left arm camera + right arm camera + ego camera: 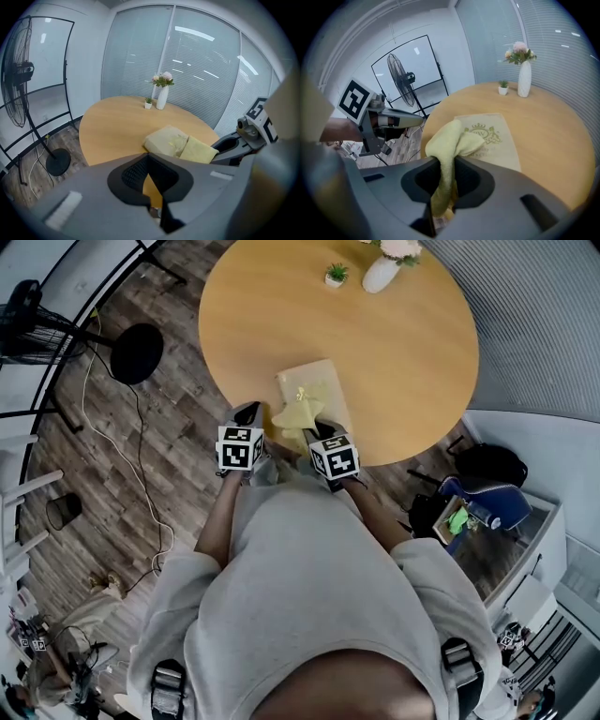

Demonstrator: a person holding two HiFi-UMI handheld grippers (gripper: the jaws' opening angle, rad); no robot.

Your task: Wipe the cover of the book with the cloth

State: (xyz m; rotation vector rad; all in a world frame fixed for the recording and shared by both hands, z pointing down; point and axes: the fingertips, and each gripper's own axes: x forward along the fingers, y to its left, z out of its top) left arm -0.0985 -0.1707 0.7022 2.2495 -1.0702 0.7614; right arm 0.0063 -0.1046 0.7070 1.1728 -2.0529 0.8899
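- Dark plank floor [178, 437] surrounds the round wooden table [403, 343]; a glass wall with blinds [201, 70] stands behind it.
- A standing fan [18, 89] is on the floor to the table's left.
- We reach both forearms forward, side by side, to the table's near edge.
- Our left gripper [249, 412] hangs just left of the book [323, 385], jaws pressed together on nothing.
- Our right gripper [317, 427] is clenched on the yellow cloth [449, 138], above the book's near end.
- The book lies flat, cover up.
- The cloth bunches out over the cover.
- A white vase [380, 276] and a small potted plant [336, 276] sit far across.
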